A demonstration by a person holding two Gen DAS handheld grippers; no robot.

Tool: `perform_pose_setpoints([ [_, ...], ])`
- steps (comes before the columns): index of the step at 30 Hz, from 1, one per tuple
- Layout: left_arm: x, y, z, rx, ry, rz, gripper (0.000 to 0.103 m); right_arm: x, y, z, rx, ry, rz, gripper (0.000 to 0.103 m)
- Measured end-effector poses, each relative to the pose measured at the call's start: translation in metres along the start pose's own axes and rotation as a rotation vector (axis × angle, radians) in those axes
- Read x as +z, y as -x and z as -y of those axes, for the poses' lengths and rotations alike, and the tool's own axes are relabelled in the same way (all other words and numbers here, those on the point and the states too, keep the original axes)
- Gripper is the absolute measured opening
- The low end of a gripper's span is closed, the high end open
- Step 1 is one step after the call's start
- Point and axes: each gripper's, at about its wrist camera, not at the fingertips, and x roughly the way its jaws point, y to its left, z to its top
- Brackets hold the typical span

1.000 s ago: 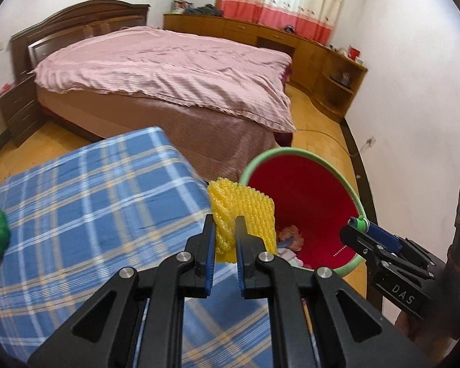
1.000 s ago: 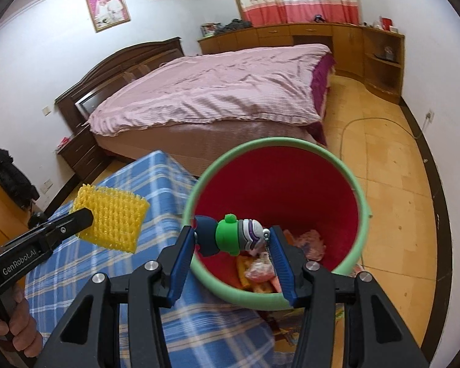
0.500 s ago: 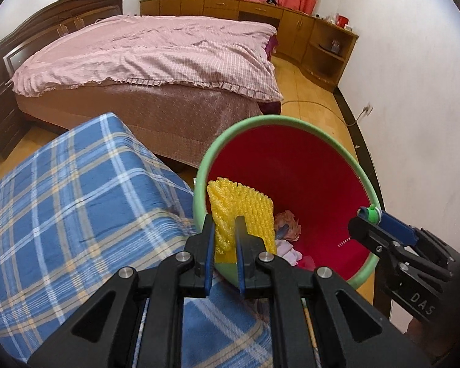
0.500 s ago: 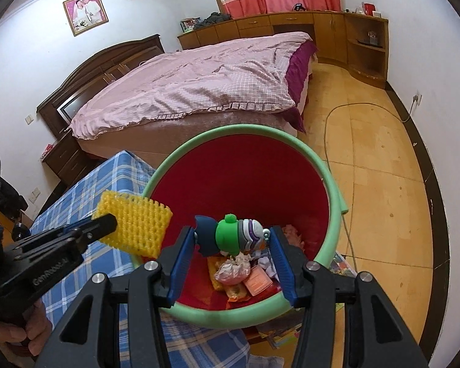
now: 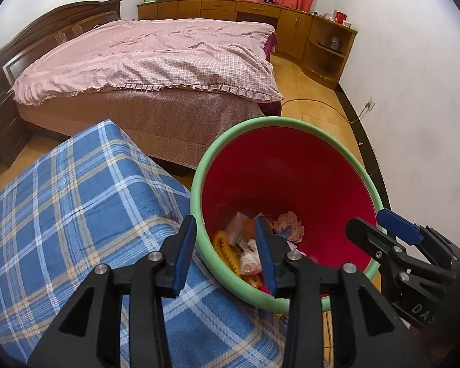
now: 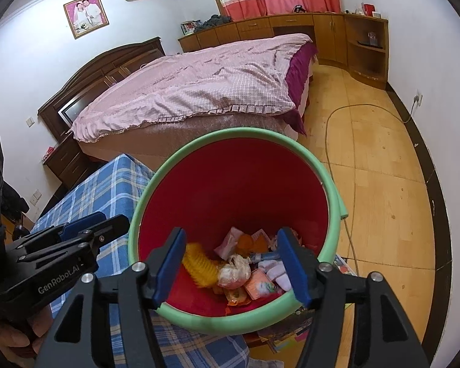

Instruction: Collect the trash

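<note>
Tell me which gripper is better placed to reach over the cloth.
Left, probably. Both jaws are opening, empty; the left gripper straddles the bin rim beside the plaid cloth, the right gripper farther.

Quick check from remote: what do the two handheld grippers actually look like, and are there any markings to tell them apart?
Both are matte black scissor-linkage bodies with silver pivot screws and flat blue pads on the two fingers. The left gripper carries white "GenRobot.AI" lettering along its side. The right gripper shows raised letters "DAS" on its black housing. No cables show on either.

2 wrist fisheyes, angled down, close above red bin, bed shared behind
</note>
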Motion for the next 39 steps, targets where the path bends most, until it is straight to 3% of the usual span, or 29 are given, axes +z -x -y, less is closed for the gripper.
perform_pose_setpoints([
  [16,-0.033,0.056,-0.041,0.039,0.075,0.020,0.039,-0.015,0.032,-0.047,0.064,0.034,0.029,0.076],
  [39,-0.112,0.142,-0.117,0.186,0.240,0.086,0.043,-0.073,0.078,-0.141,0.165,0.174,0.036,0.083],
])
